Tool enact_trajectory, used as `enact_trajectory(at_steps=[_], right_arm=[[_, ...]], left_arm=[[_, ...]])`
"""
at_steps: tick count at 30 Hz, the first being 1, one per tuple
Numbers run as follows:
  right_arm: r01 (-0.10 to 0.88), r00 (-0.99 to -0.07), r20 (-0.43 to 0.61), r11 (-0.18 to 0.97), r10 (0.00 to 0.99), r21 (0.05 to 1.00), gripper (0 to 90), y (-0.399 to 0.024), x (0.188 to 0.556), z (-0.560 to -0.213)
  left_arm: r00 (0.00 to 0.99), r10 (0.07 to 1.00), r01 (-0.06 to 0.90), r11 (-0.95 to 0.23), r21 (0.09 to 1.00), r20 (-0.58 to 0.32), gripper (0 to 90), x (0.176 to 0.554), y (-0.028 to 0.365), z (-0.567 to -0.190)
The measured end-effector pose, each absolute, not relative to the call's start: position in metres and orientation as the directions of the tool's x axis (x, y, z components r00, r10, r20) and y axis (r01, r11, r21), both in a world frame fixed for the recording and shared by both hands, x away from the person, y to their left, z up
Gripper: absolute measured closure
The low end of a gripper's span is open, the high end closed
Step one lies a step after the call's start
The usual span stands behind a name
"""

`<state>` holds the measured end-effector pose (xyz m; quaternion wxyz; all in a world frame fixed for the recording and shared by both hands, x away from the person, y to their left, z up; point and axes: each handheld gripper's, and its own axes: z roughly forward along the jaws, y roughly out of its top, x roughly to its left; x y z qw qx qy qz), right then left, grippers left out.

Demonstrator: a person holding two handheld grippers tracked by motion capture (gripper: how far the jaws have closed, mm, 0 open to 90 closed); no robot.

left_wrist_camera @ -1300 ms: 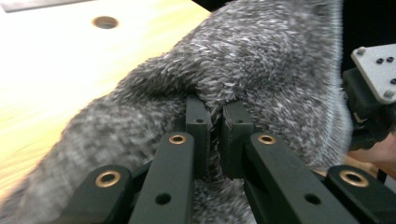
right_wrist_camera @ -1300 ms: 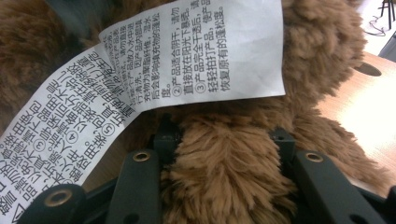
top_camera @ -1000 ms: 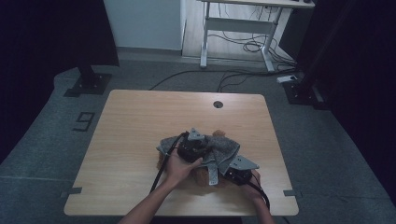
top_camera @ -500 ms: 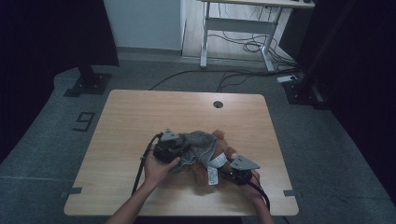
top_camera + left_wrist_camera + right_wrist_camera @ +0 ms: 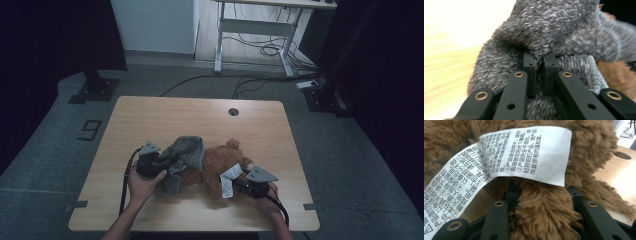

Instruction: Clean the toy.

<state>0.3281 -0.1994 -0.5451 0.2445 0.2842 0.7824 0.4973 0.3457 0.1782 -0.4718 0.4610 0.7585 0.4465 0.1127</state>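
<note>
Grey cloth (image 5: pixel 554 32) pinched between left tongs (image 5: pixel 539 62)

Grey garment (image 5: pixel 183 154) and left claw (image 5: pixel 159 162) farther left.

Black fingers (image 5: pixel 531 70) pinching grey fleece (image 5: pixel 554 27)

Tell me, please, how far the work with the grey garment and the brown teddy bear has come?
Done: the teddy bear lies mostly uncovered. In hand: the left gripper is shut on the grey garment, drawn to the left, while the right gripper clamps the bear's plush. Left: the garment touches the bear, so it probably must come away fully.
</note>
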Motion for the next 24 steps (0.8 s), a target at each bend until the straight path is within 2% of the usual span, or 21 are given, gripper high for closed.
enact_trajectory(at_steps=[5, 10, 16, 20, 24], right_arm=[[0.208, -0.718, -0.093, 0.340, 0.690, 0.917, 58.6, -0.200, 0.328, -0.546], [0.207, -0.716, -0.097, 0.342, 0.692, 0.916, 58.7, -0.200, 0.330, -0.547], [0.182, -0.671, -0.171, 0.384, 0.721, 0.905, 59.5, -0.194, 0.338, -0.546], [0.185, -0.639, -0.170, 0.364, 0.750, 0.913, 59.6, -0.197, 0.349, -0.547], [0.186, -0.645, -0.159, 0.356, 0.747, 0.916, 59.5, -0.201, 0.351, -0.548]], left_arm=[[0.547, 0.805, 0.612, -0.195, 0.767, -0.232, 83.3, 0.346, 0.188, -0.490], [0.528, 0.807, 0.665, -0.199, 0.720, -0.264, 83.3, 0.351, 0.187, -0.515], [0.526, 0.817, 0.660, -0.220, 0.718, -0.234, 83.7, 0.368, 0.172, -0.507], [0.515, 0.820, 0.673, -0.208, 0.710, -0.248, 83.7, 0.382, 0.167, -0.507], [0.523, 0.815, 0.665, -0.205, 0.718, -0.252, 83.5, 0.381, 0.170, -0.501]])
